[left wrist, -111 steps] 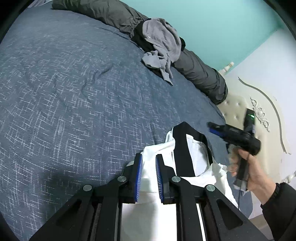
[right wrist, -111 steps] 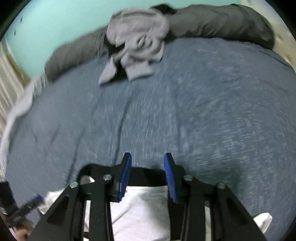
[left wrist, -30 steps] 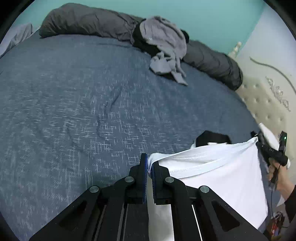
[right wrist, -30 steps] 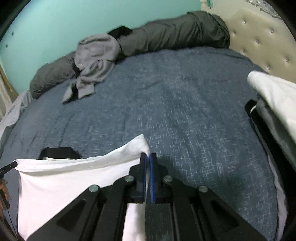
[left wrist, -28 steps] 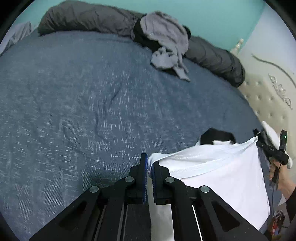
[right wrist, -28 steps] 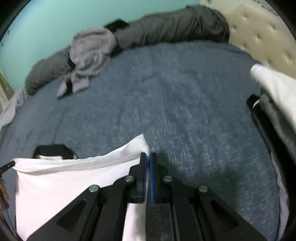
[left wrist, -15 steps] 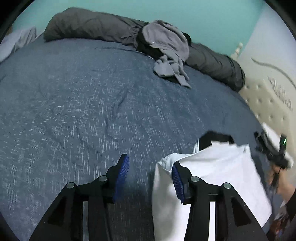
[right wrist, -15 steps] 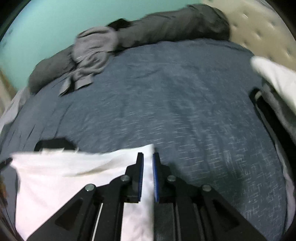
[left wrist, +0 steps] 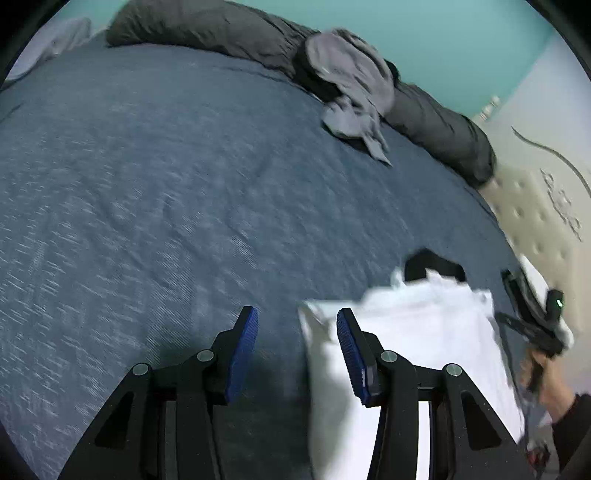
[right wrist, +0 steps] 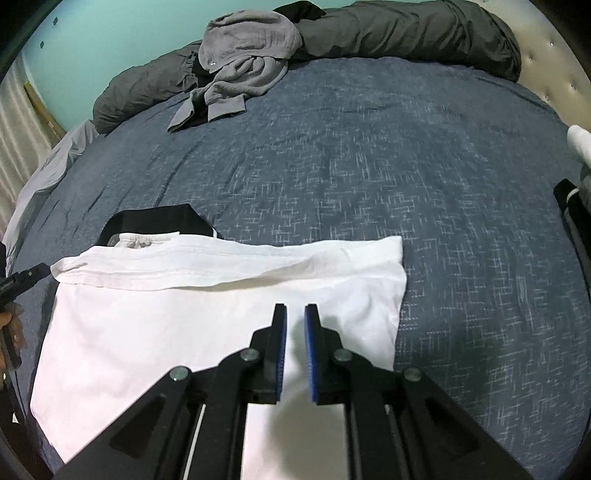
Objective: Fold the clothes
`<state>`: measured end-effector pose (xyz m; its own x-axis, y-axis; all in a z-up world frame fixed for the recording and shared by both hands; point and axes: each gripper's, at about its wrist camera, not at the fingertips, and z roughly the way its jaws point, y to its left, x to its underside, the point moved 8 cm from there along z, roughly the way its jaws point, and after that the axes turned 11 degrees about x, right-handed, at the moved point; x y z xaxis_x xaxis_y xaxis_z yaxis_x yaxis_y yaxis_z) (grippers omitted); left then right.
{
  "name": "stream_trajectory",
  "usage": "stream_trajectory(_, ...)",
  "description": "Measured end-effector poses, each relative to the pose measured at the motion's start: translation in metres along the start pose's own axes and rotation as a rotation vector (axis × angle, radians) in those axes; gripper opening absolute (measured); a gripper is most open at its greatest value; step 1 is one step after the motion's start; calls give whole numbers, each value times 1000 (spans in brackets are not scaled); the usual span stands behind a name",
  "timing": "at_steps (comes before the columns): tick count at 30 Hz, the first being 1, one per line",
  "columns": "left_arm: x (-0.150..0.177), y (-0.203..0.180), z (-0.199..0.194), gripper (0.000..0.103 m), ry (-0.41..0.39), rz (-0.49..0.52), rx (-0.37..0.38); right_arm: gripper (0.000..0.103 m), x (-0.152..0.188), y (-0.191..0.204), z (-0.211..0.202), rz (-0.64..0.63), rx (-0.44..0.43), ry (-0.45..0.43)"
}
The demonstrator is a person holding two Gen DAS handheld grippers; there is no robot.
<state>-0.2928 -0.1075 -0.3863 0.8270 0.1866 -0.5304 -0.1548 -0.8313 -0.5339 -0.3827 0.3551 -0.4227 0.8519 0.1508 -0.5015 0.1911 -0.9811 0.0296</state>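
Nearest you, your left gripper (left wrist: 295, 332) has its blue pads spread wide with nothing between them; its right pad sits just at the near left corner of the white shirt (right wrist: 207, 314), though motion blur makes it impossible to say whether it touches the cloth. Your right gripper (right wrist: 295, 332) hangs above the shirt's right half, its pads parted by a narrow gap with no fabric caught in it.

The white shirt lies flat on the blue bedspread (right wrist: 406, 166), close to the near edge of the bed. Its far edge is doubled over into a band showing a stitched hem, and the black collar (right wrist: 159, 218) pokes out beyond that band toward the left side in the right wrist view. In the left wrist view, your right hand (left wrist: 546, 376) shows at the far side of the shirt, gripping its tool.

At the right edge of the right wrist view, part of another pile of white and dark clothing (right wrist: 576, 184) is just visible.

Well beyond the shirt, across bare bedspread, a crumpled grey garment (right wrist: 243, 55) lies heaped against a long dark grey bolster (right wrist: 406, 29) along the far side of the bed, with the teal wall (right wrist: 110, 37) behind and a cream tufted headboard (left wrist: 535, 206) off to the right.
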Motion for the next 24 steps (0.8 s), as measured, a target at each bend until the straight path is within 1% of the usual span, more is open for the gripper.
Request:
stream_trajectory(4,20,-29,26,48,113,116,8,9,-7,-2,9,1,16,10)
stream_trajectory(6,28,-35,37,48,154,164,-18,9,-11,-3,14,1,24,14)
stream_trajectory(7,32,-37,43,48,173,194,-43,9,-13,-3,16,2,28,17)
stream_trajectory(9,34,-37,50,48,191,238,-83,9,-16,-4,20,2,37,21)
stream_trajectory(10,32,-35,53,49,188,234,-80,9,-18,-5,23,2,41,23)
stream_trajectory(13,20,-28,54,48,143,176,-37,9,-24,-6,29,3,53,30)
stream_trajectory(15,9,-24,53,48,108,171,-42,9,-28,-7,34,4,61,35)
stream_trajectory(17,-5,-19,52,48,70,189,-89,9,-31,-8,38,4,70,39)
stream_trajectory(21,-26,-8,41,48,-22,177,-144,9,-40,-14,44,20,88,38)
stream_trajectory(24,-29,1,30,48,-64,154,-138,9,-47,-26,40,71,102,13)
